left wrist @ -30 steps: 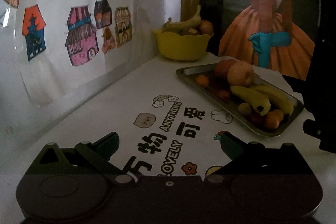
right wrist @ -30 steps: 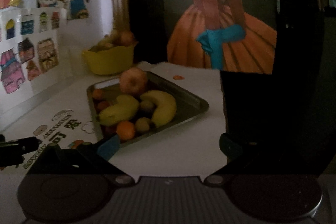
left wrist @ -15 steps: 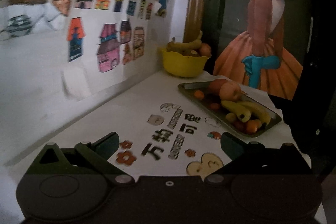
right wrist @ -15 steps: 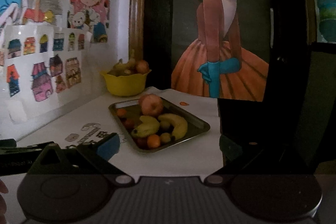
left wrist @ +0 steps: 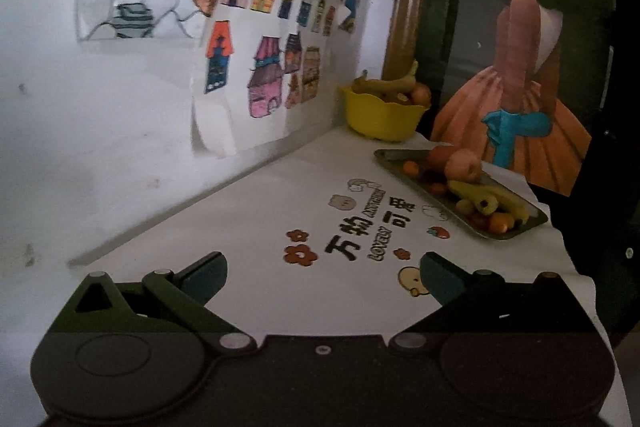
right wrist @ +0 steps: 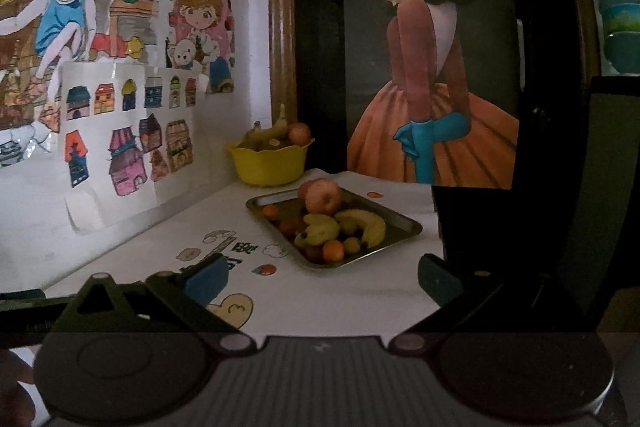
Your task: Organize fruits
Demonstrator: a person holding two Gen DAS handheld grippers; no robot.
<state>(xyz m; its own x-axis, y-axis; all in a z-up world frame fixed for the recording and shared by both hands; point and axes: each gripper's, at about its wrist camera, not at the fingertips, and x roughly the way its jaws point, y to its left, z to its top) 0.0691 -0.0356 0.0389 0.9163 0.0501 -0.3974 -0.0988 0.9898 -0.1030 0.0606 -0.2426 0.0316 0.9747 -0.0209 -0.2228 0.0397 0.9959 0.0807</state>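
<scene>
Both grippers are just hanging over the near end of the tabletop [left wrist: 256, 211], jaws spread wide apart on the left gripper [left wrist: 323, 273] and the right gripper [right wrist: 322, 277], nothing held in either. The fruit is all up at the far end: a metal tray [right wrist: 404, 227] with an apple [right wrist: 323, 195], two bananas [right wrist: 366, 223] and a few small oranges [right wrist: 333, 251] piled in it. Just behind the tray, in the corner by the wall, there's a yellow bowl [right wrist: 269, 163] with more fruit heaped up. Kid drawings [right wrist: 128, 143] are taped to the wall on the left, and a poster of a girl in an orange dress [right wrist: 436, 131] sits behind the tray.
</scene>
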